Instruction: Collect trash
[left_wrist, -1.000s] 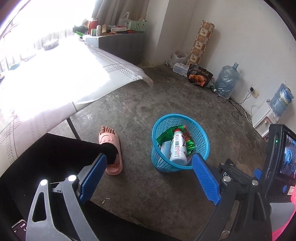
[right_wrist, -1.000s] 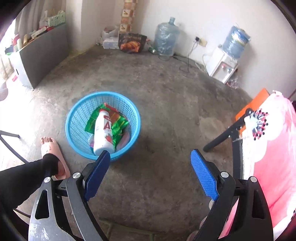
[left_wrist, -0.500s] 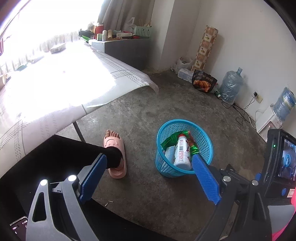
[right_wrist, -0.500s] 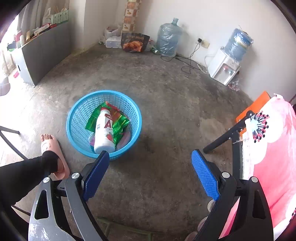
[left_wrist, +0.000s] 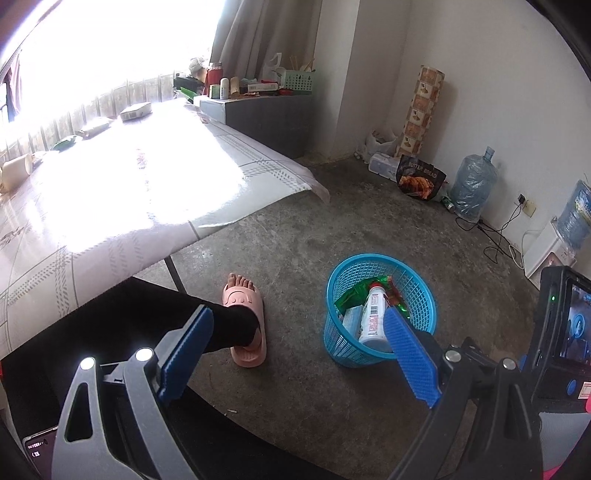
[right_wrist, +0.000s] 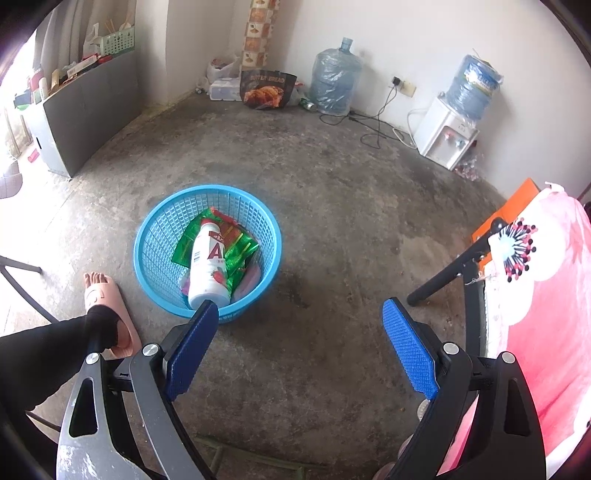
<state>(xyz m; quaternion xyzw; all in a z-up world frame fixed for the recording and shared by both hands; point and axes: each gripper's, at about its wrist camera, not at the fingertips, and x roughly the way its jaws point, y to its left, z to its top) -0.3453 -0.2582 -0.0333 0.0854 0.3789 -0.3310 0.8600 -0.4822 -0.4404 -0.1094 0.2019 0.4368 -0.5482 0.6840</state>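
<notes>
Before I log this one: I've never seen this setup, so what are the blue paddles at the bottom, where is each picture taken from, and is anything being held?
The blue paddles are the two fingers of hand-held grippers; a person carries one in each hand, each with a fisheye camera looking along its fingers. One picture comes from the left gripper, the other from the right gripper. Both are open and hold nothing. On the concrete floor stands a blue basket holding a white bottle and green wrappers. Beside it is the person's foot in a pink slipper. The left view also shows a table with small items on it, too glare-washed to tell apart.
</notes>
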